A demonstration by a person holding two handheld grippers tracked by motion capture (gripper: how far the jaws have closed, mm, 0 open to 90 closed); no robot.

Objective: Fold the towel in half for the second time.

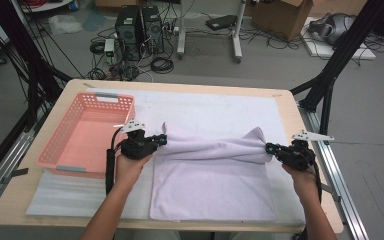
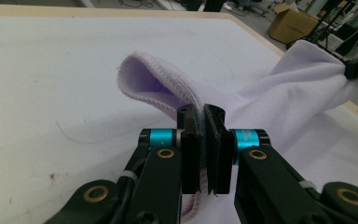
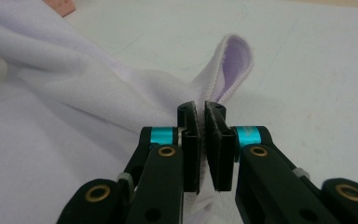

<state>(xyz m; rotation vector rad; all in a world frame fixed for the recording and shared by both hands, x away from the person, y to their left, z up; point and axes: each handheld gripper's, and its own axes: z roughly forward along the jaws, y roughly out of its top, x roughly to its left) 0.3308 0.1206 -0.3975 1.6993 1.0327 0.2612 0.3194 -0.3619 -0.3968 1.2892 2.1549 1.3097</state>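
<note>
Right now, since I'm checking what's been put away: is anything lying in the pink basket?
No, the pink basket holds nothing; its floor is bare in the high view.

even, soft light — faint shadows

We see two bare forearms, no sleeves, each hand carrying a black two-jaw claw. The left black claw (image 1: 161, 140) and the right black claw (image 1: 270, 148) share one build: matte black angular arms, brass-coloured rivets at the pivots, a turquoise metal collar behind each flat black jaw, and small pale ties on the arms. A grey three-cornered plate (image 1: 132, 126) tops the left one, another grey plate (image 1: 312, 136) the right. A black cable (image 1: 110, 165) trails along the left forearm.
</note>
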